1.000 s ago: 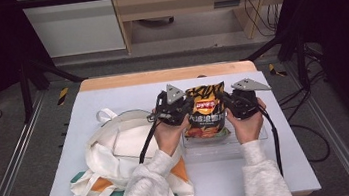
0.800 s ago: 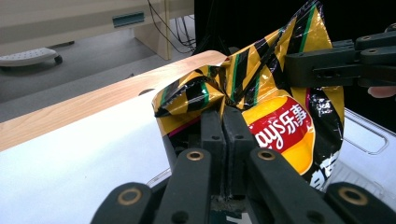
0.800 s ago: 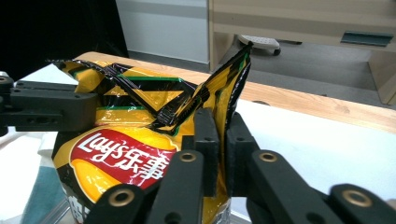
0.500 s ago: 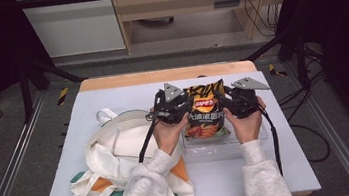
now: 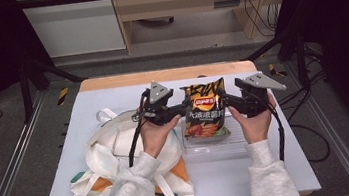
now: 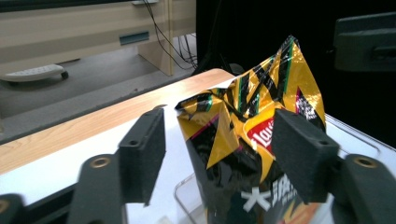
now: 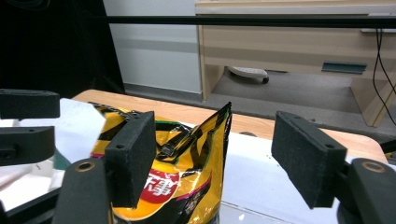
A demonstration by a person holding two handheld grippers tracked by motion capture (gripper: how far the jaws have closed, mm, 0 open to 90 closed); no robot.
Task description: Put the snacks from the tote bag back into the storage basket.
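- Left gripper (image 5: 180,108) sits spread open at the chip bag's (image 5: 205,110) left edge
- Bag stands upright in the clear tray (image 5: 218,145) mid-surface, long axis vertical, top crumpled
- Right gripper (image 5: 227,102) sits open too at the right edge, equally near

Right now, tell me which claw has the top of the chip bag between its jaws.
The left claw: the chip bag top stands between its open jaws. The right claw is open too, but the bag sits behind its left jaw, the gap mostly empty.
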